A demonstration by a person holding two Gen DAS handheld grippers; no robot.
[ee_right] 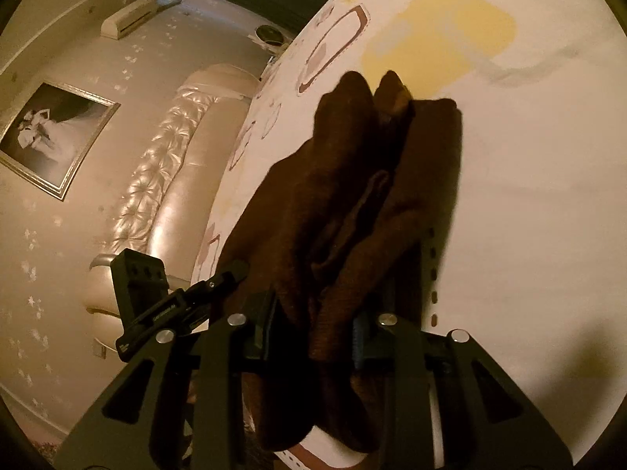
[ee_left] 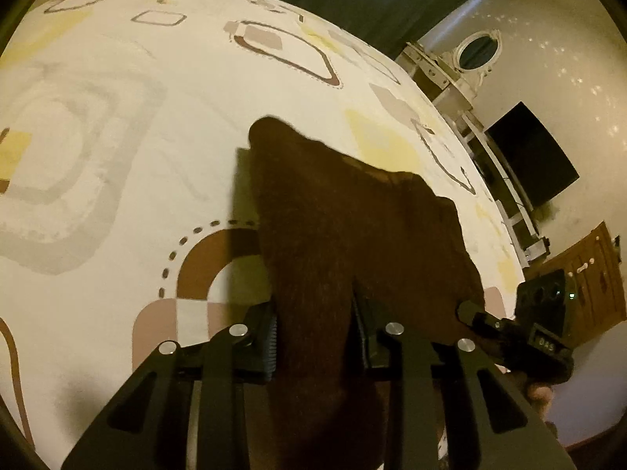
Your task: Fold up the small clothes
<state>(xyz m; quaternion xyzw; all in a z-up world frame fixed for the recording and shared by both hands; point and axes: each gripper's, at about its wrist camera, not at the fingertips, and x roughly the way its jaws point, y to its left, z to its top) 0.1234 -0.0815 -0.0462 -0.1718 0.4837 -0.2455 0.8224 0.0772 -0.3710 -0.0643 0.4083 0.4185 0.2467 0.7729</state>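
Note:
A small dark brown knitted garment point(ee_left: 337, 235) hangs over the patterned bed sheet point(ee_left: 117, 149). My left gripper point(ee_left: 315, 333) is shut on its near edge, with the cloth running between the two fingers. The right gripper point(ee_left: 509, 329) shows at the right of the left wrist view, at the garment's other corner. In the right wrist view the same brown garment point(ee_right: 352, 203) is bunched in folds and my right gripper point(ee_right: 313, 325) is shut on it. The left gripper point(ee_right: 184, 305) shows at the left there. The garment's far end touches or nearly touches the sheet point(ee_right: 529, 196).
The bed has a white sheet with brown, grey and yellow shapes. A padded headboard point(ee_right: 164, 180) and a framed picture point(ee_right: 51, 137) are on one side. A dark screen point(ee_left: 537, 156), a white shelf unit point(ee_left: 501, 180) and a wooden cabinet point(ee_left: 591, 274) stand beyond the bed's edge.

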